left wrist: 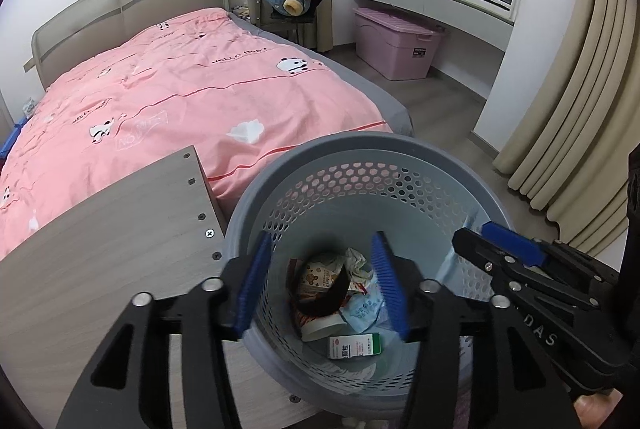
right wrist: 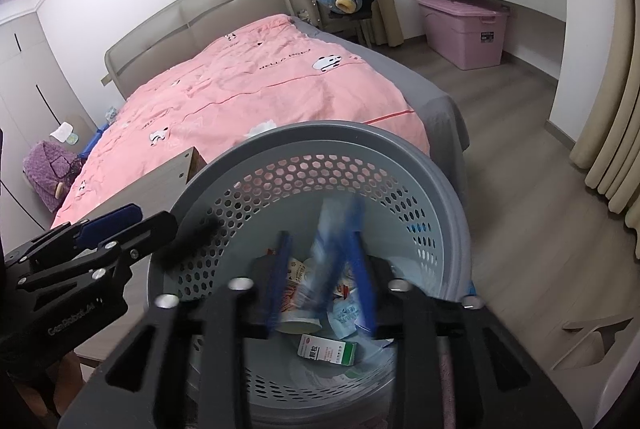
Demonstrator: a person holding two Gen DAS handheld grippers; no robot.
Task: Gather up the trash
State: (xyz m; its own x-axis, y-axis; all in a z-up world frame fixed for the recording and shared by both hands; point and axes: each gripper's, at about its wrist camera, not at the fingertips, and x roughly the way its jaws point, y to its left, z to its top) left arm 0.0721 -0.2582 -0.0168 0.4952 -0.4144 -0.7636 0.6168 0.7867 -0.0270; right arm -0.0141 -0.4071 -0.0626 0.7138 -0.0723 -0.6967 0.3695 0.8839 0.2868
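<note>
Trash mostly sits in the grey basket by the bed; both tongs, left and right, hang apart above it, a blurry blue wrapper dropping between the right pair.

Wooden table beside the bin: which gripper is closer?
Left. The left gripper hangs beside the wooden table; the right gripper is across the bin.

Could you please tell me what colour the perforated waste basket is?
The waste basket is grey-blue with hexagonal holes, clearest in the right wrist view.
</note>
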